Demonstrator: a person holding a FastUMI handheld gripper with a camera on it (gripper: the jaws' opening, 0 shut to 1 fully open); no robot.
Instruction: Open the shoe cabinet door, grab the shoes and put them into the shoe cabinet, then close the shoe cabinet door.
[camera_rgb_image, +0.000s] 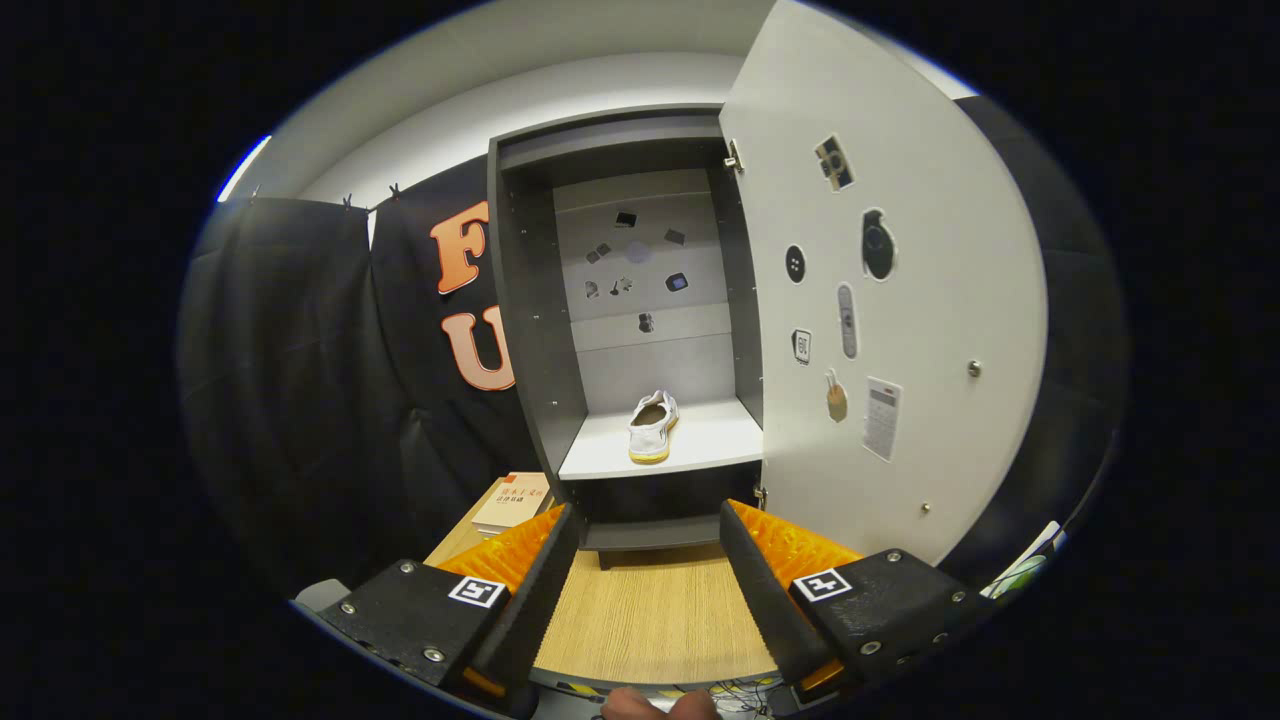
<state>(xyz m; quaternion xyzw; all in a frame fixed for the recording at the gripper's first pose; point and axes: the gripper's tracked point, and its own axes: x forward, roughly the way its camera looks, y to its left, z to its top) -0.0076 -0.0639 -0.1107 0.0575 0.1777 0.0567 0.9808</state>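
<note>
- our gripper (648, 545) is spread wide, holding nothing
- shoe (653, 427) sits on the shoe cabinet (530, 330) shelf, beyond the fingers
- door (890, 290) is swung open, ahead to the right

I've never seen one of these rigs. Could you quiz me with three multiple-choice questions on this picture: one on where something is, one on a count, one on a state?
1. Where is the shoe?
A. On the wooden table
B. On the shelf inside the shoe cabinet
C. Between the gripper's fingers

2. How many shoes are on that shelf?
A. One
B. Two
C. Three

3. How does the cabinet door stand?
A. Closed
B. Taken off and lying flat
C. Swung open

Answers:
1. B: the shoe sits on the pale shelf, beyond the fingers.
2. A: a single white shoe with a yellowish sole is there.
3. C: the door stands wide on its hinges, and the inside of the shoe cabinet is exposed. The gripper is open and holds nothing.
</note>
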